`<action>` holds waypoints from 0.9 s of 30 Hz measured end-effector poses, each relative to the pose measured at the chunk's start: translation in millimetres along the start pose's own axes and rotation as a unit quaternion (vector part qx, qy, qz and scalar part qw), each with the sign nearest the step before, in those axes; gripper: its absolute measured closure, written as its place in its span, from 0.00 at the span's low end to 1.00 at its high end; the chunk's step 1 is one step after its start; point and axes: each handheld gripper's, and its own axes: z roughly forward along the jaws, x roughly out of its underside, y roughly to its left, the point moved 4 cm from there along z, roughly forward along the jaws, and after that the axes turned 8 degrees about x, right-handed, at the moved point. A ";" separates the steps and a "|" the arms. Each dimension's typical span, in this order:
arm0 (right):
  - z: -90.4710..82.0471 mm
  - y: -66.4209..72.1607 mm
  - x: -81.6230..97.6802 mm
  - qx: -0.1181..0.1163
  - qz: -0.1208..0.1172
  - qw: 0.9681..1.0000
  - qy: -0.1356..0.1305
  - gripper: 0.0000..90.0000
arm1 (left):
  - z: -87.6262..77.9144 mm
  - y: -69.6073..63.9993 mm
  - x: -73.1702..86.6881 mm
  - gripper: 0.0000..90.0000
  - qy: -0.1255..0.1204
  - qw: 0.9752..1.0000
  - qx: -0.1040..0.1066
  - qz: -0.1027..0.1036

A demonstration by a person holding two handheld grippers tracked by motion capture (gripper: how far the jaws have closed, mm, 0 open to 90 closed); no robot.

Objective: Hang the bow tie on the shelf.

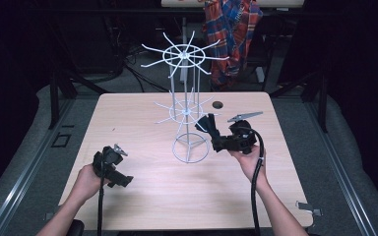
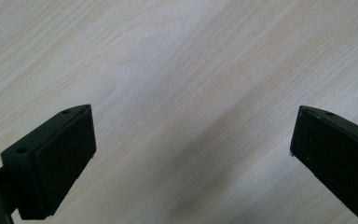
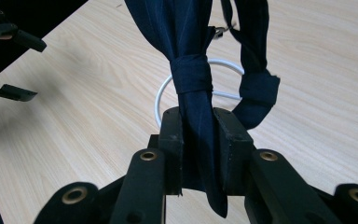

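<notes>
In the high view, the right tool [image 1: 210,129] holds a dark cloth strip [image 1: 204,123] against the lower spokes of the white wire rack [image 1: 186,110] standing on the bench [image 1: 142,196]; the left tool [image 1: 120,167] rests low near the bench's left edge.

In the left gripper view, its jaws stand wide apart over bare wood.

In the right gripper view, the jaws are clamped on the knotted cloth strip [image 3: 191,74], above the rack's base ring [image 3: 161,98].

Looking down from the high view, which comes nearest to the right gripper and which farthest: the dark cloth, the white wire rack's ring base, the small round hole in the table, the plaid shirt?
1. Dark navy cloth, clamped in the right gripper.
2. White wire rack's ring base, just left.
3. Small round hole, at the table's far edge.
4. Red-and-blue plaid shirt, hanging beyond the table.
</notes>
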 end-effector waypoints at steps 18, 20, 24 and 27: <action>20.8 -8.1 6.1 0.028 0.002 0.998 0.051 0.81 | 2.6 -1.2 1.2 0.00 0.010 1.000 -0.001 0.004; 24.0 -10.2 7.8 0.029 0.006 0.998 0.058 0.81 | 3.1 -1.0 1.5 0.00 0.011 1.000 0.000 0.002; 26.5 -12.4 9.0 0.023 0.003 0.998 0.061 0.80 | 3.2 -1.2 1.4 0.00 0.011 1.000 0.000 0.003; 28.7 -11.8 8.2 0.020 0.001 0.998 0.063 0.79 | 3.5 -1.3 1.3 0.00 0.012 1.000 0.000 0.002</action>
